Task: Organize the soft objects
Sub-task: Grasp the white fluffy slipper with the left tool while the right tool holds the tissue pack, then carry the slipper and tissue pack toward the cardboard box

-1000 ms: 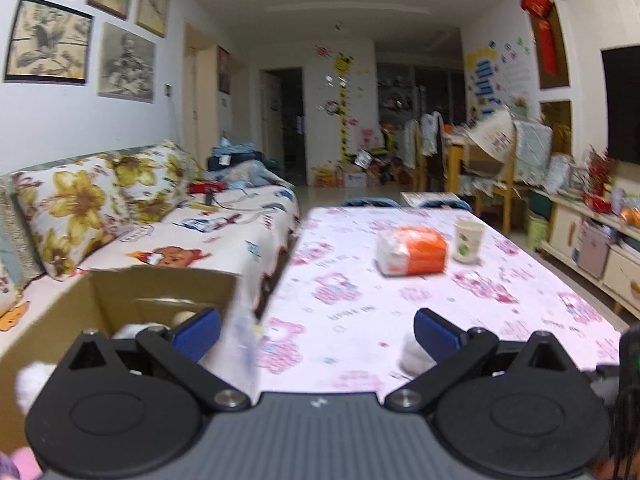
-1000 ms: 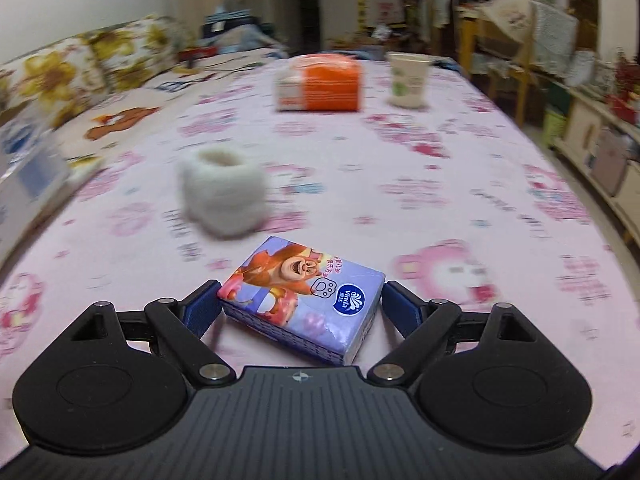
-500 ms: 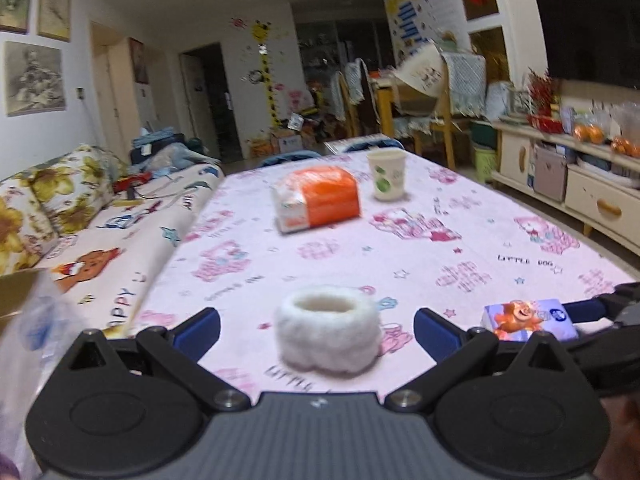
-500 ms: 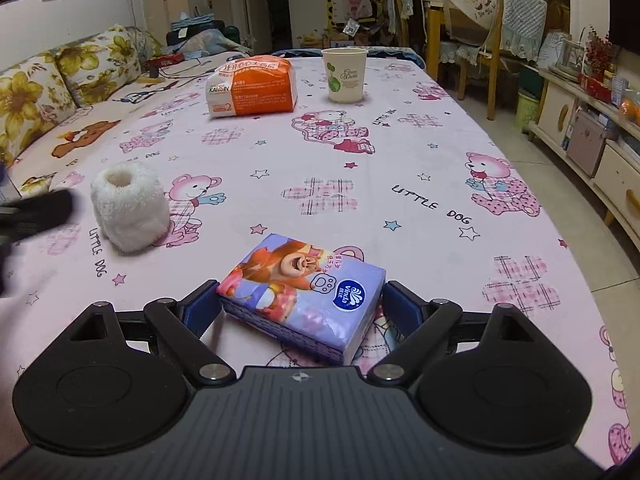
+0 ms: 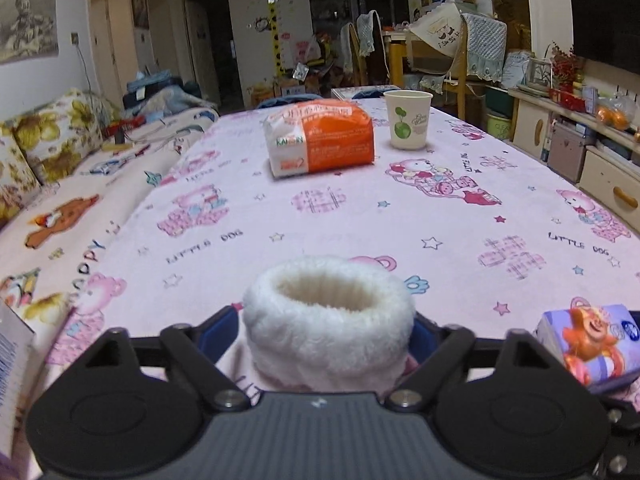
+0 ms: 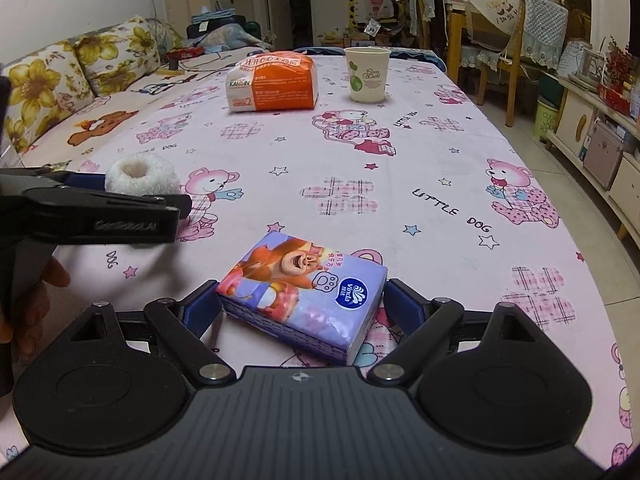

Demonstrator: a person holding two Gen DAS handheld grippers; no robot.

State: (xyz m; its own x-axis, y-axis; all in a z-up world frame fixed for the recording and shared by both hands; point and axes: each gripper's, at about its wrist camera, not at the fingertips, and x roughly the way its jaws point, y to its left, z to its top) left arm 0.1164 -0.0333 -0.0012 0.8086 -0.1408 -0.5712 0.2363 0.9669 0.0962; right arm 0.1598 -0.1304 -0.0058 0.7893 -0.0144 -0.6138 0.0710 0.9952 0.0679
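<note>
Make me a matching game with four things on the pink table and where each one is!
Things:
1. fluffy cuff
2. purple tissue pack
3. orange pack
4. paper cup

Places:
A. far end, right of the orange pack
B. between the left gripper fingers
C. between the right gripper fingers
D. far end, left of the cup

Pairs: 1-B, 2-C, 3-D, 4-A

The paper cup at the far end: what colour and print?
Cream paper cup with a green sprout-and-globe print; clearest in the right wrist view.
</note>
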